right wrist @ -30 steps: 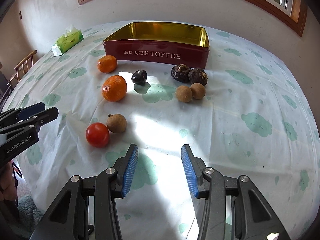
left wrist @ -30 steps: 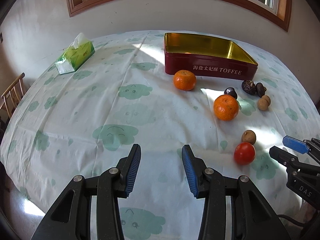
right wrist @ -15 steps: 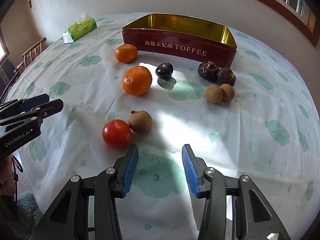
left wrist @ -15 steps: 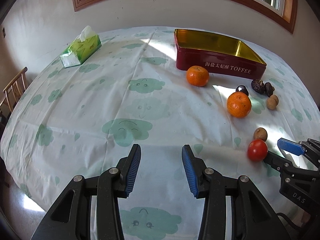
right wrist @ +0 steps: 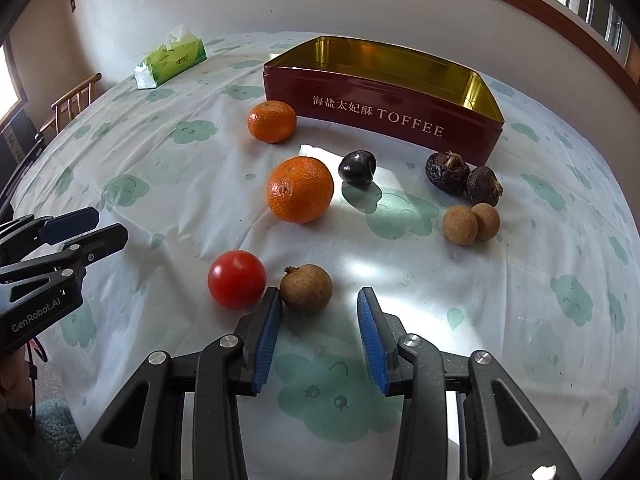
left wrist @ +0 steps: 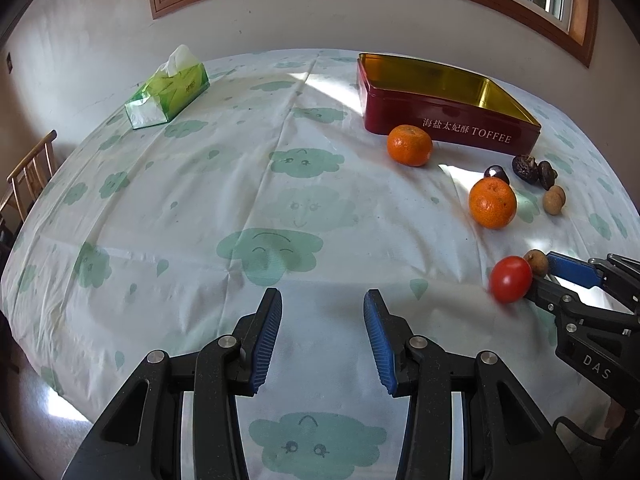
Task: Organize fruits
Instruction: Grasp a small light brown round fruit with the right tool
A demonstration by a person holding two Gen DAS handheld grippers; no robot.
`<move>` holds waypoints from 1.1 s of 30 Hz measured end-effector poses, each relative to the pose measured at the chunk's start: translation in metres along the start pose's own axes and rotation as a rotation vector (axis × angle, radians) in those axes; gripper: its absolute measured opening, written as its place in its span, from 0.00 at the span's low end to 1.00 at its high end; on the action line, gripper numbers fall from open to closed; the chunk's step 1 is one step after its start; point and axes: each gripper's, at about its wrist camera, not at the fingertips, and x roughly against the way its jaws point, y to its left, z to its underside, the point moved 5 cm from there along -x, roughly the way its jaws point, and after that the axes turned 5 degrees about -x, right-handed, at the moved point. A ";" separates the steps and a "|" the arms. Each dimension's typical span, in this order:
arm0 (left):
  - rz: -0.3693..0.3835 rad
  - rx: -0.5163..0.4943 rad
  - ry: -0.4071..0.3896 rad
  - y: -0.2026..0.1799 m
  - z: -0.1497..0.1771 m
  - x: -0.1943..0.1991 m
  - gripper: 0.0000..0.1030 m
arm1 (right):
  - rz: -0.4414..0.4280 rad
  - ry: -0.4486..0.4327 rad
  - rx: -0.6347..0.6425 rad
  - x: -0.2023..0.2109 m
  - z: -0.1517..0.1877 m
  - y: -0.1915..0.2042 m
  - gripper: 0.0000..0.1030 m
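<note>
Two handheld grippers above the cloud-print tablecloth (left wrist: 280, 184): the left gripper (left wrist: 322, 340) and right gripper (right wrist: 318, 334) share matte black angular frames, ribbed blue pads (right wrist: 267, 336) on the finger insides, and round silver screws (right wrist: 229, 341) at the pivots. White lettering reads "GenRobot.AI" on the left, "DAS" on the right.

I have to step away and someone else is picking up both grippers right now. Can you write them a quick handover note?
Left gripper: open, empty, over bare tablecloth.
Right gripper: open, jaws just been closing; small brown round fruit at its fingertips, not gripped; red tomato just left of it.
Red toffee tin: empty.
Done: nothing boxed.
Left: two oranges, dark plum, two dark wrinkled fruits, two tan round fruits, all on the table.
</note>
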 end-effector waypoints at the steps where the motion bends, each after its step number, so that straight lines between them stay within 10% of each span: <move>1: -0.001 -0.001 0.000 0.000 0.000 0.000 0.43 | 0.000 -0.002 0.005 0.000 -0.001 0.002 0.26; 33: 0.171 -0.140 0.000 -0.080 -0.007 0.004 0.43 | 0.107 -0.018 -0.186 0.016 0.015 -0.072 0.23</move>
